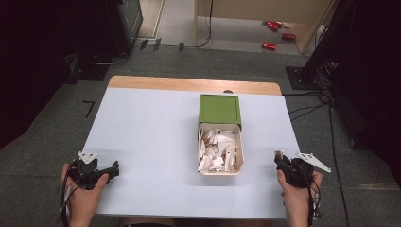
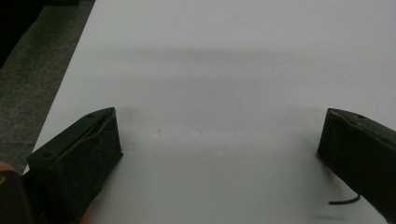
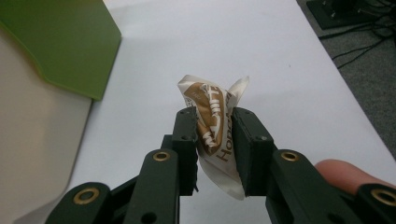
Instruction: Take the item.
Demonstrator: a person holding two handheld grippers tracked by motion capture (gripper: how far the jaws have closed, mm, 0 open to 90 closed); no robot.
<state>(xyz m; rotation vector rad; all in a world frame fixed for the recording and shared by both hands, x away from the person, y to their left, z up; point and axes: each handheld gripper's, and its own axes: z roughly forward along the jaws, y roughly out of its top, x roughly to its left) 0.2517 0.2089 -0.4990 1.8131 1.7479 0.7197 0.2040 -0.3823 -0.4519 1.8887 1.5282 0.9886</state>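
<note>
Right tongs clamped on sachet, desk's right edge, left tongs apart, near-left corner, box of sachets mid-desk.

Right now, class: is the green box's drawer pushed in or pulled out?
Pulled out. The cream drawer sticks out of the green box toward the person, showing the white packets that fill it.

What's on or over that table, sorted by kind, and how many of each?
Hand-held grippers: 2, left gripper with jaws apart, right gripper with jaws clamping a packet.
Boxes: 1, cream box with a green lid slid back.
Packets: 1 held, plus a heap in the box too jumbled to count.
Total: 4, heap aside.
</note>
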